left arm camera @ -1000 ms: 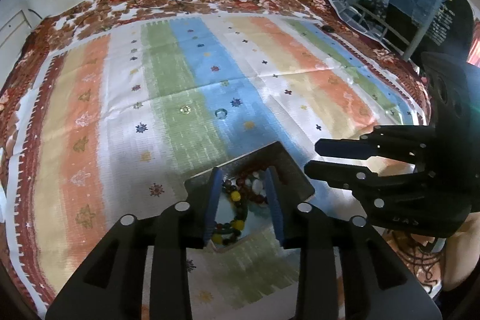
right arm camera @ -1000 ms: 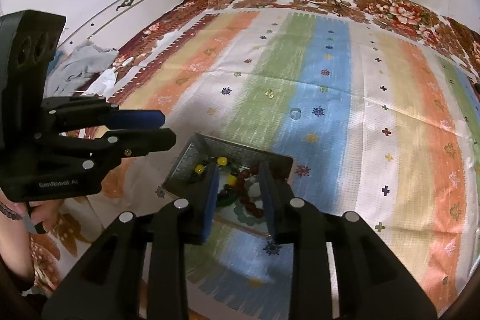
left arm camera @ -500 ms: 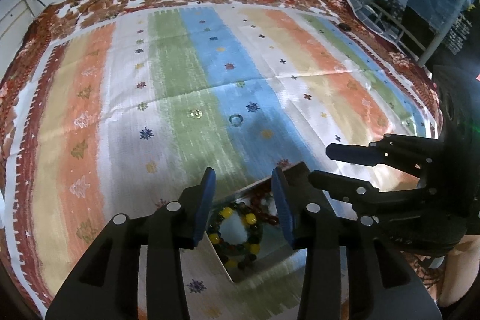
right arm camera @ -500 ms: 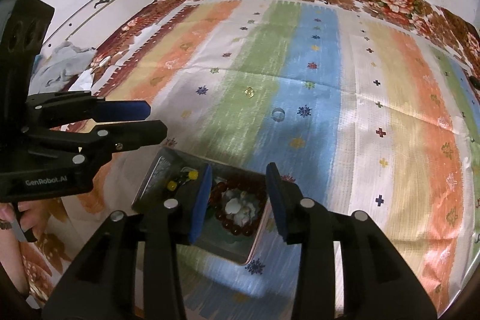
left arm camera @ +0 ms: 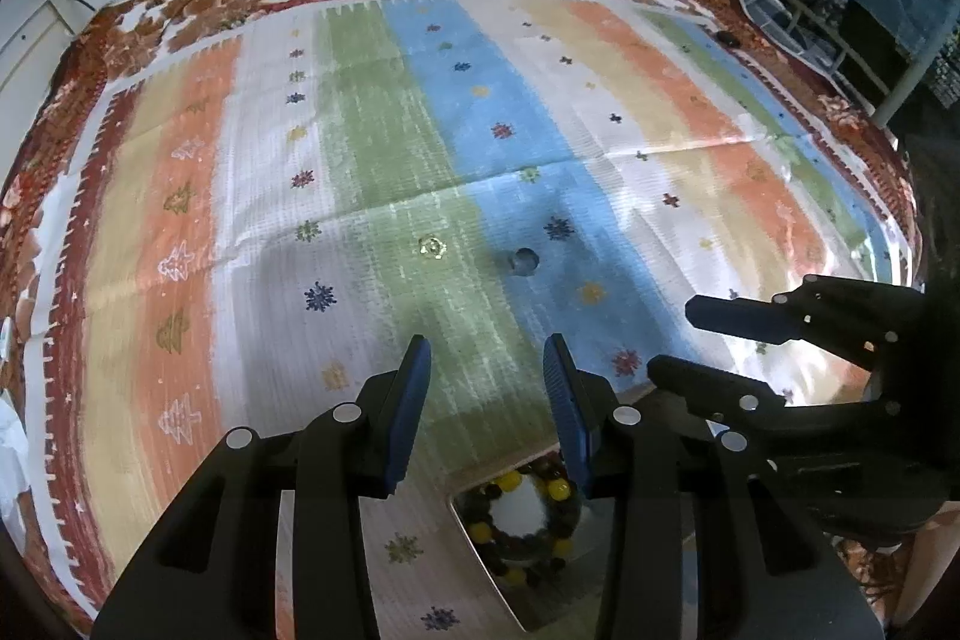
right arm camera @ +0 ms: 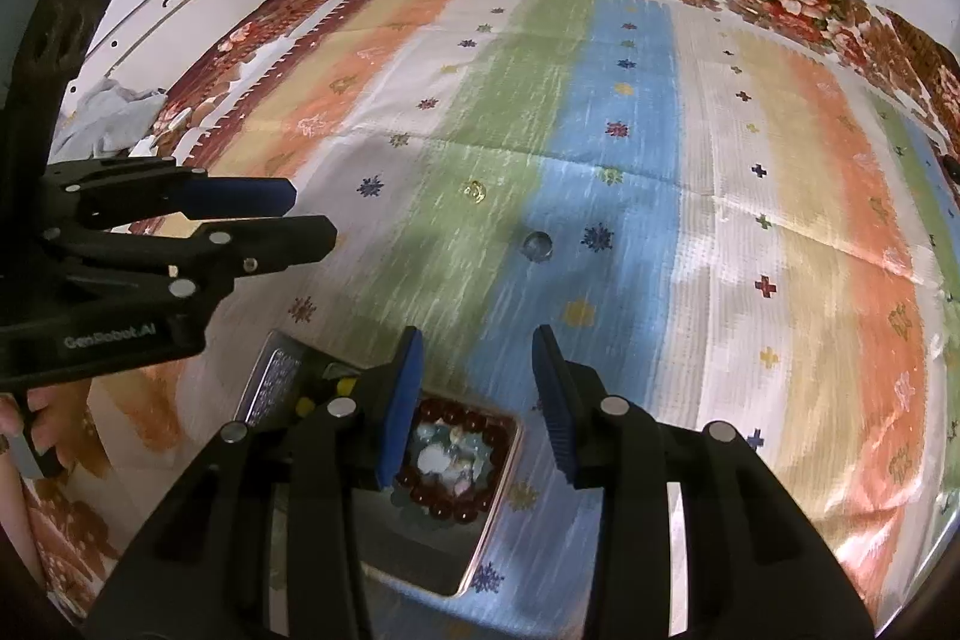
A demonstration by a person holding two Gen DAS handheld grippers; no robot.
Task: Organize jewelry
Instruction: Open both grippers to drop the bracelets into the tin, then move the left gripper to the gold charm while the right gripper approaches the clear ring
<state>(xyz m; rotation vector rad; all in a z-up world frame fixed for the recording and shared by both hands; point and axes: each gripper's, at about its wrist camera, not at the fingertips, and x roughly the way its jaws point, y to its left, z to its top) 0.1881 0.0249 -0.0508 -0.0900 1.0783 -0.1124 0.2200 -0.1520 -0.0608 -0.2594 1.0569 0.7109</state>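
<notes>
Both tools hung over the striped cloth (left arm camera: 372, 148) with their jaws apart and nothing between them: the left gripper (left arm camera: 486, 358) and the right gripper (right arm camera: 477, 349) each pointed out toward two small loose pieces well ahead of the tips, a gold ring (right arm camera: 474, 190) on the green stripe and, just beside it on the blue, a clear ring (right arm camera: 537, 244). Close under the tools sat the jewelry tray (right arm camera: 507, 496), already holding a dark red bead bracelet (right arm camera: 447, 505) and a bracelet with yellow beads (left arm camera: 522, 520). The likely next step was to fetch one of the rings and bring it to the tray. The trouble lay in how small and flat they looked; wide pads closing on a thin band lying on soft fabric could pinch the cloth instead, flick the ring aside, or drag a fold that nudged the other piece. With both tools crowded near the tray, a careless swing could also tip it and spill the beads.
</notes>
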